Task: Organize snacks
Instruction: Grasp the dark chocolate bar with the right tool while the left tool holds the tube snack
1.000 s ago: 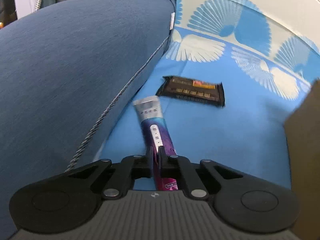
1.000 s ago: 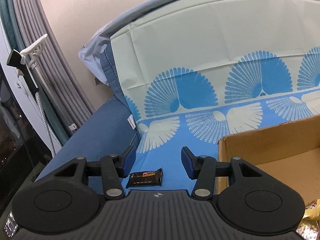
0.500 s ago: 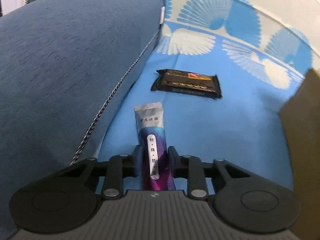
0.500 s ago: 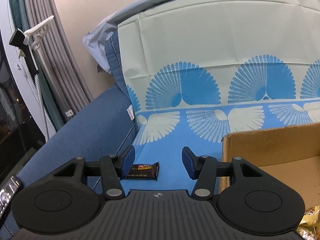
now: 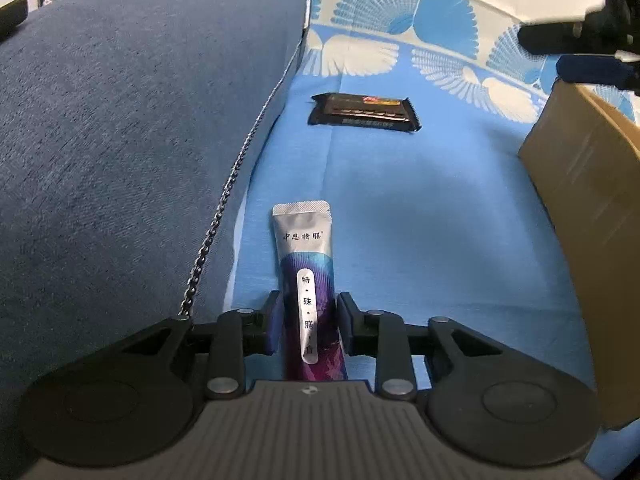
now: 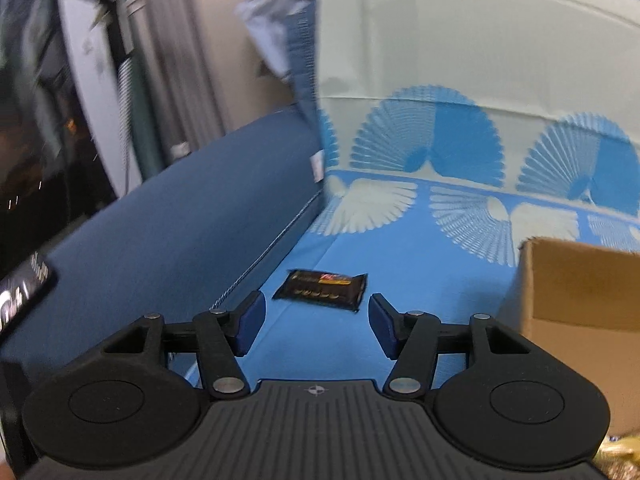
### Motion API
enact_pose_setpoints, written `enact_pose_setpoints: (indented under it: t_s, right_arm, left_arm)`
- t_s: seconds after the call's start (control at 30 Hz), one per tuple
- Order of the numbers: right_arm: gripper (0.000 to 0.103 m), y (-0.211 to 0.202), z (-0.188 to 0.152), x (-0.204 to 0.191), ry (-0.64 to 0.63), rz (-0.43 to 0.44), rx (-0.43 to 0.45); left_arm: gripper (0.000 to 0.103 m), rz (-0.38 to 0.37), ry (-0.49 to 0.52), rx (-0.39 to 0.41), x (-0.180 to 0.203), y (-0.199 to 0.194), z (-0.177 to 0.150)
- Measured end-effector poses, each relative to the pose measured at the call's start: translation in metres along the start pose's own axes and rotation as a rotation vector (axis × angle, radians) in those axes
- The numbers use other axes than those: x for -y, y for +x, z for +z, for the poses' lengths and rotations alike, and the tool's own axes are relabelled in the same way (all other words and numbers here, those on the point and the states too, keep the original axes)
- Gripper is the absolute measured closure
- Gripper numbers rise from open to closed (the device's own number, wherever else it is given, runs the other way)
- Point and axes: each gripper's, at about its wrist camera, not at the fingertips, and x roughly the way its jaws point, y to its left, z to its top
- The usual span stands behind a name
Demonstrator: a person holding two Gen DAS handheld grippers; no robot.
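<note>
**Right gripper spread above dark snack bar**

Seen through the right gripper (image 6: 316, 326), fingers (image 6: 250, 328) spread wide with nothing between them. Just beyond the tips lies a dark snack bar (image 6: 321, 289) — flat on the blue fan-patterned cloth (image 6: 420, 280). To the right, well apart from the bar, stands a cardboard box (image 6: 576, 284); at its lower edge, a glimpse of gold wrapper (image 6: 624, 454). On the left runs a dark blue sofa arm (image 6: 168, 220) — edges blurred.

Sachet (image 5: 306, 276): glossy foil-plastic, silvery top. Dark wrapper (image 5: 364, 112) at 12 o'clock: shiny film. Sheet (image 5: 420, 208): smooth printed cloth. Cushion (image 5: 120, 120): matt woven fabric. Box (image 5: 592, 184): matt cardboard. Left tool (image 5: 308, 326): matt black plastic.
</note>
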Motion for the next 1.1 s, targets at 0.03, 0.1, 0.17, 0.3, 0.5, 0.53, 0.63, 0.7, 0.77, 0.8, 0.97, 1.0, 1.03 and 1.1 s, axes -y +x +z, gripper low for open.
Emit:
enact_pose_setpoints:
  t_s: [0.03,0.1,0.17,0.3,0.5,0.53,0.63,0.7,0.77,0.8,0.97,1.0,1.03,1.1]
  right_arm:
    - [0.043,0.0,-0.004,-0.005,-0.038,-0.008,0.001]
    - [0.043,0.0,-0.009,-0.013,-0.101,-0.029,0.0]
    - [0.043,-0.001,-0.01,-0.019,-0.148,-0.03,-0.004]
    - [0.035,0.009,0.007,-0.027,-0.185,-0.039,-0.037]
    - [0.031,0.092,0.049,-0.034,-0.263,-0.046,-0.125]
    - [0.031,0.112,0.054,-0.035,-0.292,-0.06,-0.139]
    - [0.03,0.161,0.058,-0.035,-0.368,-0.06,-0.211]
    - [0.024,0.19,0.055,-0.038,-0.464,-0.056,-0.275]
    - [0.022,0.21,0.049,-0.041,-0.542,-0.049,-0.317]
    - [0.021,0.218,0.047,-0.042,-0.565,-0.038,-0.334]
    - [0.02,0.244,0.035,-0.042,-0.584,0.026,-0.459]
    - [0.021,0.245,0.031,-0.041,-0.588,0.03,-0.482]
    - [0.023,0.243,0.028,-0.04,-0.588,0.032,-0.482]
    - [0.044,0.234,0.028,-0.036,-0.554,0.045,-0.493]
  left_arm:
    - [0.078,-0.013,0.001,0.0,-0.001,0.0,0.0]
    - [0.081,-0.049,-0.016,0.002,-0.006,-0.001,-0.001]
    - [0.081,-0.082,-0.036,0.01,-0.009,-0.001,-0.002]
    - [0.081,-0.107,-0.053,0.016,-0.01,0.001,-0.002]
    - [0.081,-0.146,-0.055,0.017,-0.014,-0.001,-0.004]
    - [0.08,-0.146,-0.053,0.017,-0.014,-0.001,-0.004]
    - [0.08,-0.149,-0.047,0.018,-0.014,-0.001,-0.005]
    - [0.08,-0.153,-0.041,0.018,-0.014,0.0,-0.005]
    - [0.08,-0.158,-0.036,0.019,-0.015,0.0,-0.005]
    - [0.08,-0.16,-0.034,0.02,-0.016,0.0,-0.006]
    - [0.08,-0.165,-0.027,0.026,-0.017,0.001,-0.006]
    - [0.08,-0.164,-0.027,0.027,-0.018,0.001,-0.007]
    - [0.08,-0.163,-0.028,0.028,-0.018,0.002,-0.006]
    - [0.08,-0.163,-0.03,0.03,-0.019,0.002,-0.006]
